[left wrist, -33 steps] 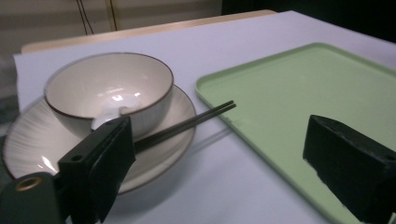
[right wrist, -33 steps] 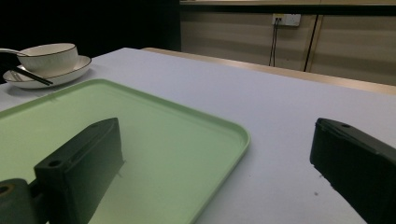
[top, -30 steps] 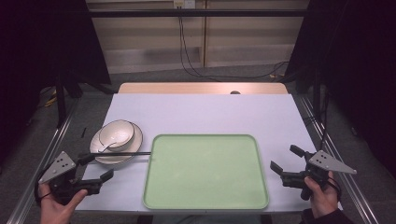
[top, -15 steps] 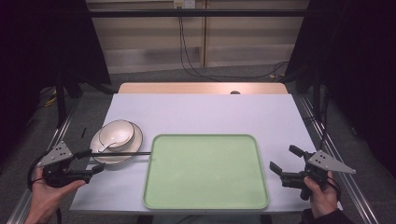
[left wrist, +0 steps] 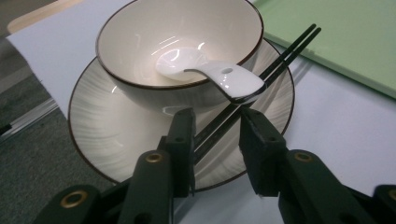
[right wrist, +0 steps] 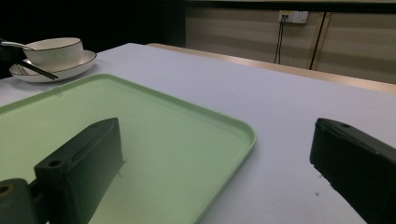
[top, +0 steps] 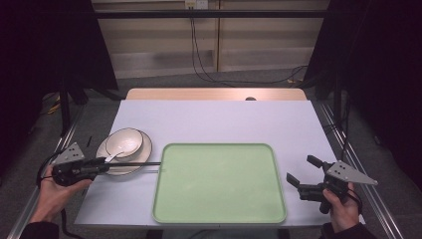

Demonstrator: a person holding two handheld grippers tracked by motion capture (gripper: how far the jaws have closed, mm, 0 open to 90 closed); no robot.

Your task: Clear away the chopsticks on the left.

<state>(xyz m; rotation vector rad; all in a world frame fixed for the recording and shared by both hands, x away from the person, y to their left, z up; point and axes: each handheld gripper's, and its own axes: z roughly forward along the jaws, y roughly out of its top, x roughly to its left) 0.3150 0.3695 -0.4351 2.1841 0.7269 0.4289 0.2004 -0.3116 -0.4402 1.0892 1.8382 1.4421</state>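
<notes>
Left hand-held gripper [left wrist: 217, 133], jaws just closing, straddles slim black chopsticks [left wrist: 261, 77] lying across a ribbed round plate [left wrist: 116, 140] near the table's [top: 219, 122] left edge; pads not yet pressing.

Curtained lab bench [top: 214, 124], frame rails [top: 348, 154]

The bowl [top: 125, 142] sits on the plate [top: 144, 158] near the surface's [top: 214, 122] left edge; the spoon [left wrist: 205, 72] lies in the bowl, the chopsticks [left wrist: 280, 53] across the plate, the tray [top: 219, 181] right of them.

room was pretty dim, only the bench [top: 219, 124] lit from above; glare streaks inside the bowl [left wrist: 177, 42], close-up edges went soft.
</notes>
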